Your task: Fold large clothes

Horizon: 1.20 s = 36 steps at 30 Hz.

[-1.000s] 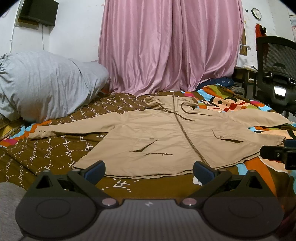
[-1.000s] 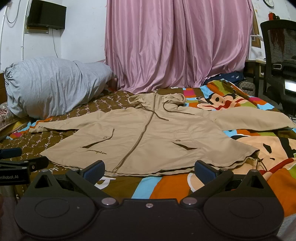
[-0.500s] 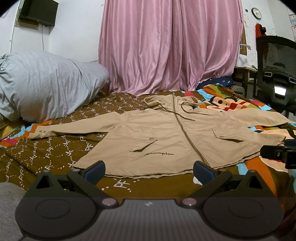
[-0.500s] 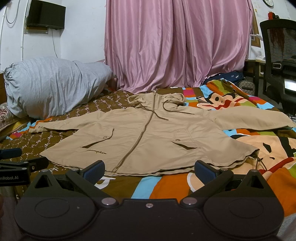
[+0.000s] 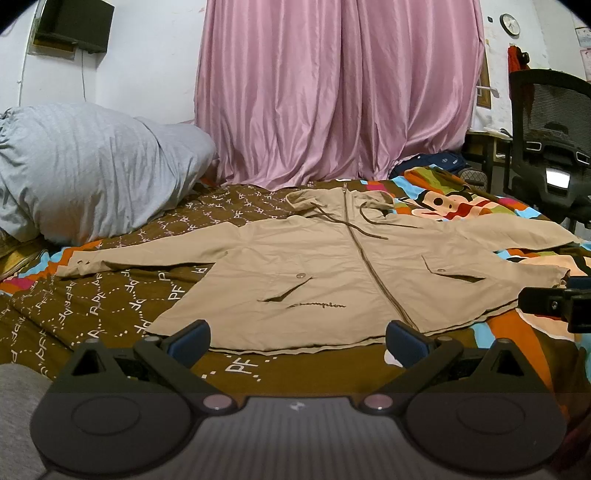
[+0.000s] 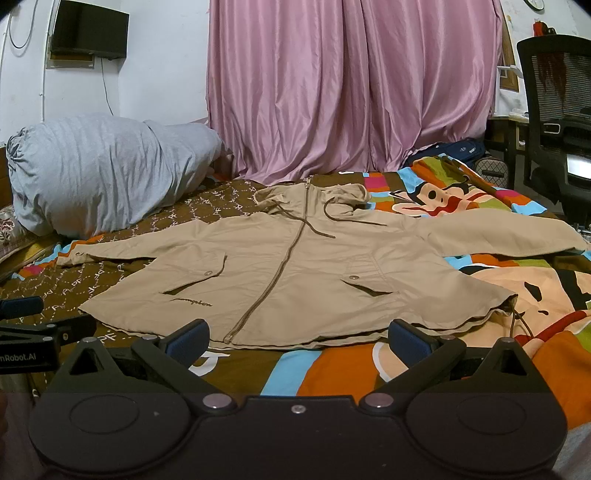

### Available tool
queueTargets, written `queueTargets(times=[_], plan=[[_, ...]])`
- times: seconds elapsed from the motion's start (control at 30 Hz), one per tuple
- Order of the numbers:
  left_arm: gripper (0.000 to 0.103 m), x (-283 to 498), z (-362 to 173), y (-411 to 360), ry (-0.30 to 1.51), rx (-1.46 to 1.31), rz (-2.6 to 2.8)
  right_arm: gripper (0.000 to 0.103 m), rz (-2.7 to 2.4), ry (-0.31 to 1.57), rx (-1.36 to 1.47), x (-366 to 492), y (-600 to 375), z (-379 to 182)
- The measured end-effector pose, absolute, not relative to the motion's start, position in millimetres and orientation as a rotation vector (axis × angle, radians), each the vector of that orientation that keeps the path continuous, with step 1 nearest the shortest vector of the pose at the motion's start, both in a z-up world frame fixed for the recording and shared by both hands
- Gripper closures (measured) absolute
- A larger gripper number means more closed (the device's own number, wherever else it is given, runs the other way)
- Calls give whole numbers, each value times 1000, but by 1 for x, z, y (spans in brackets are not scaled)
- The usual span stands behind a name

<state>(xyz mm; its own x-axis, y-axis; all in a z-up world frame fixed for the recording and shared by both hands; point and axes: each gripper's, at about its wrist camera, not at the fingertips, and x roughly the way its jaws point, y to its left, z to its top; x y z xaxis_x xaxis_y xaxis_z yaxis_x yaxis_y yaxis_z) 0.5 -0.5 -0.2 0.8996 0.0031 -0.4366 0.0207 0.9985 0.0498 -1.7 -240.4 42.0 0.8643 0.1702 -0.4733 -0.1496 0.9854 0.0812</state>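
Patterned bed (image 5: 110, 306): tan jacket (image 5: 332, 280) spread flat; grey pillow (image 5: 85, 166) at left.

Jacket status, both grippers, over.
Left gripper open, empty, short of the hem. Right gripper open, empty, same. Tan jacket spread flat on the bedspread, zipped, sleeves out, unfolded. Nothing lying on it.

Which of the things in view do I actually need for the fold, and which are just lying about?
For the job:
beige jacket
left hand-held gripper
right hand-held gripper

Lying about:
grey pillow
pink curtain
office chair
wall clock
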Motion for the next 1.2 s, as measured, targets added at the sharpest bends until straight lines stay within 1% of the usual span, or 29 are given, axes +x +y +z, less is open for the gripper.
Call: queueTargets(times=[1.03, 1.2], plan=[[0, -1, -5, -4, 458, 54, -10, 1, 166, 508, 45, 4, -242, 41], [0, 2, -8, -6, 476, 56, -9, 1, 123, 541, 35, 7, -247, 31]])
